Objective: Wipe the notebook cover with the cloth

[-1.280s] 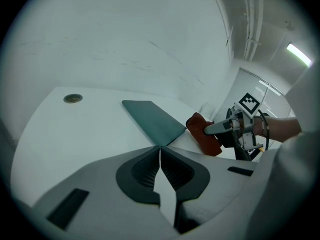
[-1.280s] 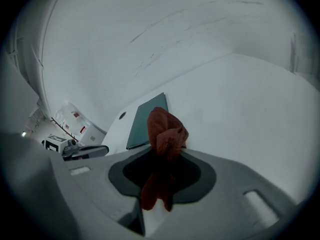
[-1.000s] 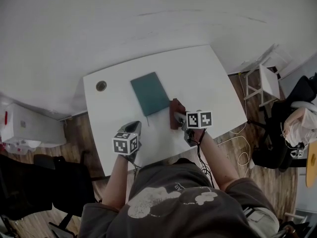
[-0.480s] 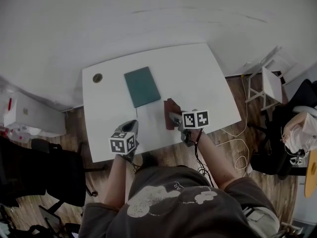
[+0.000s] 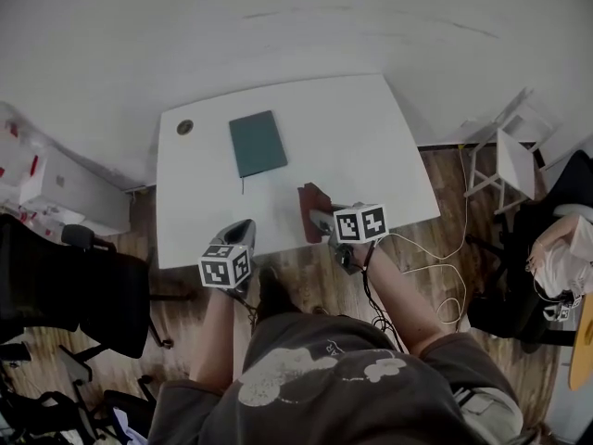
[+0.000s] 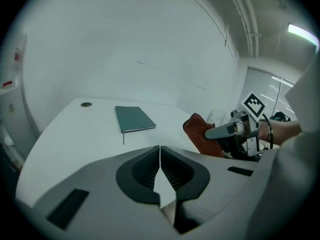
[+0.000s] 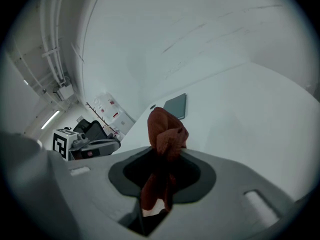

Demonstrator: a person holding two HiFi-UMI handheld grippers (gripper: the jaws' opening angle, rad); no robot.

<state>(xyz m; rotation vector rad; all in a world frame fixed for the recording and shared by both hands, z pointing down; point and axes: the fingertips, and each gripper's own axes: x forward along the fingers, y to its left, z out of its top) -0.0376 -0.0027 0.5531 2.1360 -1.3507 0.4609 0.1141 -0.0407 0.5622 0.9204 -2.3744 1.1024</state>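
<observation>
**Carrying the cloth to the notebook cover**

1. Work surface. The white table [image 5: 371,146] carries the task. No box, tray or other container shows on it, so nothing has to be emptied or moved aside. The only fixed feature is a small round fitting [image 5: 185,127] at the far left corner.

2. Target. The notebook [image 5: 258,143] lies closed and flat on the far left part of the table, dark green cover up. A thin dark strand trails from its near edge.

3. Tools. The right gripper [image 7: 162,159] is at the near edge of the table, right of centre, and is clamped on the cloth. The left gripper [image 6: 160,156] hovers at the near edge to the left. Its jaws are pressed together with nothing between them.

4. Wiping medium. The cloth [image 7: 165,129] is reddish-brown and stands bunched in a wad beyond the right jaws. It is well apart from the notebook, so wiping has not begun.

Procedure, as judged from this layout:
- Move the right gripper far and left until the wad is over the cover.
- Lower it until fabric, not jaw, meets the cover.
- Stroke along the length of the cover with light, even pressure.
- A loose notebook is likely to slide. Press the closed left gripper on one corner to hold it.
- Keep the wad clear of the trailing strand.
</observation>
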